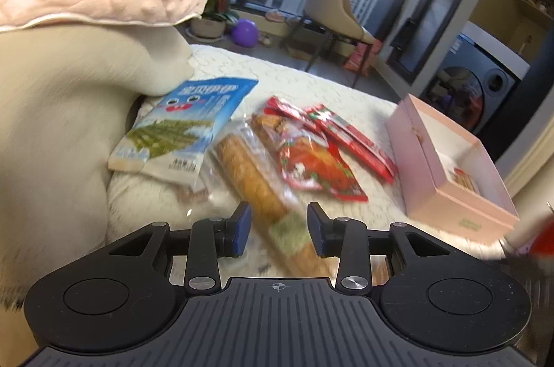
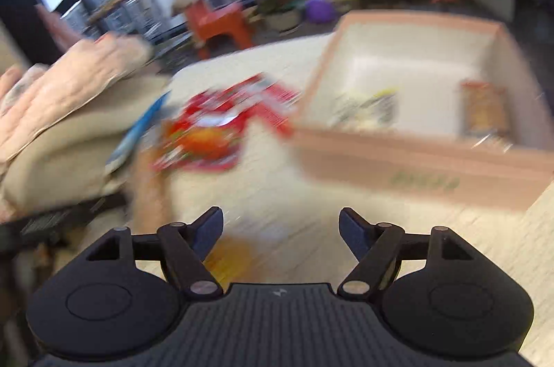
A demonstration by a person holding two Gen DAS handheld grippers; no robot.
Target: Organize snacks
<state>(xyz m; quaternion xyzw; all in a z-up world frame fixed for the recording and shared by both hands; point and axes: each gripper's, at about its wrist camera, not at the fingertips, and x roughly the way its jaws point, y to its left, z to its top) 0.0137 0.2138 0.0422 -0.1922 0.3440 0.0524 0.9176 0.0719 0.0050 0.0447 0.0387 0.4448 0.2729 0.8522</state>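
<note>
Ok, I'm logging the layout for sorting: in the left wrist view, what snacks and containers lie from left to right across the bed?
Blue seaweed snack bag → long bread stick in clear wrap → red snack packet → red stick packets → pink box, open at the far right.

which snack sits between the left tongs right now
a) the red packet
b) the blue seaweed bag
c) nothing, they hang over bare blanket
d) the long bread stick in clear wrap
d: in the left wrist view the left tongs are open, with the long bread stick running between the two fingers, while the blue seaweed bag and red packet lie farther off.
</note>
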